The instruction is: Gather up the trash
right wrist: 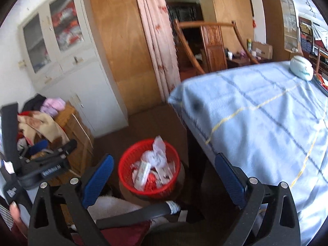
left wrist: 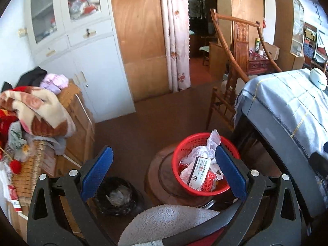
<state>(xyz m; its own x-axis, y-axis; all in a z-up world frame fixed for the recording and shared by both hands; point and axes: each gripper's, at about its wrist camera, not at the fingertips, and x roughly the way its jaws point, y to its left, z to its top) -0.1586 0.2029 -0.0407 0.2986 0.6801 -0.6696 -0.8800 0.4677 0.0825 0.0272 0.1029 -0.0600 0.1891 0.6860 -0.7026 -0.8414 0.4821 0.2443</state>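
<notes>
Both my left tongs [left wrist: 164, 164] and right tongs [right wrist: 164, 170] gape wide and empty above the red basket [left wrist: 205, 190] on the round stool [left wrist: 157, 176], crumpled paper [left wrist: 213, 141] and a box [left wrist: 199, 172] inside it.

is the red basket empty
No, the red basket holds crumpled paper and a white box.

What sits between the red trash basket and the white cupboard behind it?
Only bare brown floor lies between the red basket and white cupboard, in both wrist views.
</notes>
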